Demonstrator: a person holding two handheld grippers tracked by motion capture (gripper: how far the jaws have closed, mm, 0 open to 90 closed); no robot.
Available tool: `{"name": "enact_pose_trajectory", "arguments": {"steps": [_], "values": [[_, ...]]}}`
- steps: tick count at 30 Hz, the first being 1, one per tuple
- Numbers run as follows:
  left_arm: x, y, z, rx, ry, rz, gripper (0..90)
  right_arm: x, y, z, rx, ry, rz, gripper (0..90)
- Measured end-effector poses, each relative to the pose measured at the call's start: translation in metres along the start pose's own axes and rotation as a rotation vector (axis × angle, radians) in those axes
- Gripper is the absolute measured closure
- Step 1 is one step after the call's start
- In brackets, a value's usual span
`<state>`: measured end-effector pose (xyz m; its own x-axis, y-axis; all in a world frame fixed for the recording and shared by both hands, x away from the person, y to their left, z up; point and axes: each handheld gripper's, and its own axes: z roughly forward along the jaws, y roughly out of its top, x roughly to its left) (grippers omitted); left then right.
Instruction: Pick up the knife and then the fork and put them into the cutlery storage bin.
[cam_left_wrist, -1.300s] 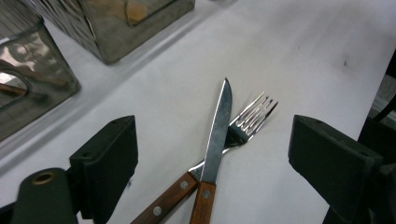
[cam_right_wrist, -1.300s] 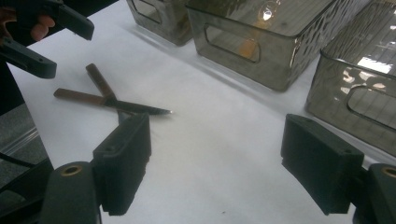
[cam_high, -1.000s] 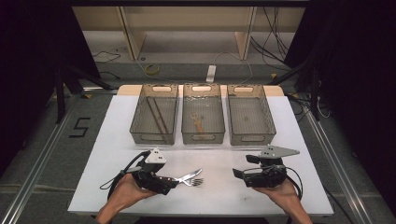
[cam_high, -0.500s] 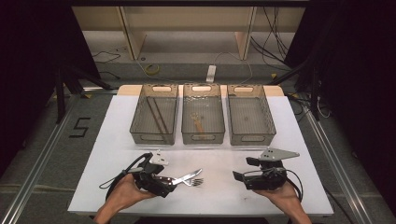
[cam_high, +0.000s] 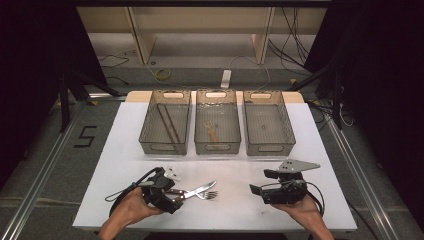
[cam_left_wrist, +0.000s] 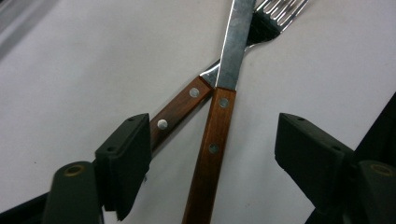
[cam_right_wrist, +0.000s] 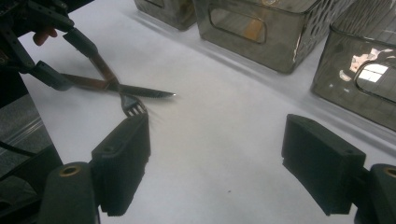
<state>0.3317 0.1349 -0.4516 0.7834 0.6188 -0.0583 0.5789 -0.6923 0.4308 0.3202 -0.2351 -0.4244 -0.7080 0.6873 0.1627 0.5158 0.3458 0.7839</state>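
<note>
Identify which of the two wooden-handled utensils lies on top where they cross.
The knife: its blade crosses over the fork, whose neck passes underneath it.

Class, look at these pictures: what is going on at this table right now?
A person holds a claw in each hand. The left claw straddles the wooden handles of a knife and a fork that lie crossed on the white table; its jaws have just been closing but do not yet press on either. The right claw rests open with nothing between its jaws. Three mesh bins stand behind.

Brown-handled knife (cam_left_wrist: 212, 135) and fork (cam_left_wrist: 180, 105)
</note>
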Motion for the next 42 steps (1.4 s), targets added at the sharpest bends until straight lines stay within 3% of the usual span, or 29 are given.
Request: {"name": "enact_pose_trajectory", "arguments": {"steps": [10,23,28,42], "values": [[0.0,-0.004,0.004,0.091,0.016,0.031,39.3,0.003,0.0,0.001,0.013,0.001,-0.012,24.8],[0.002,-0.003,0.007,0.126,0.011,0.027,61.4,0.004,0.0,0.002,0.018,0.0,-0.013,25.3],[0.003,-0.002,0.011,0.162,0.003,0.033,64.8,0.004,0.0,0.002,0.021,0.002,-0.016,25.4],[0.001,-0.001,0.013,0.174,0.02,0.048,68.3,0.004,0.001,0.002,0.031,0.0,-0.018,25.7]]}}
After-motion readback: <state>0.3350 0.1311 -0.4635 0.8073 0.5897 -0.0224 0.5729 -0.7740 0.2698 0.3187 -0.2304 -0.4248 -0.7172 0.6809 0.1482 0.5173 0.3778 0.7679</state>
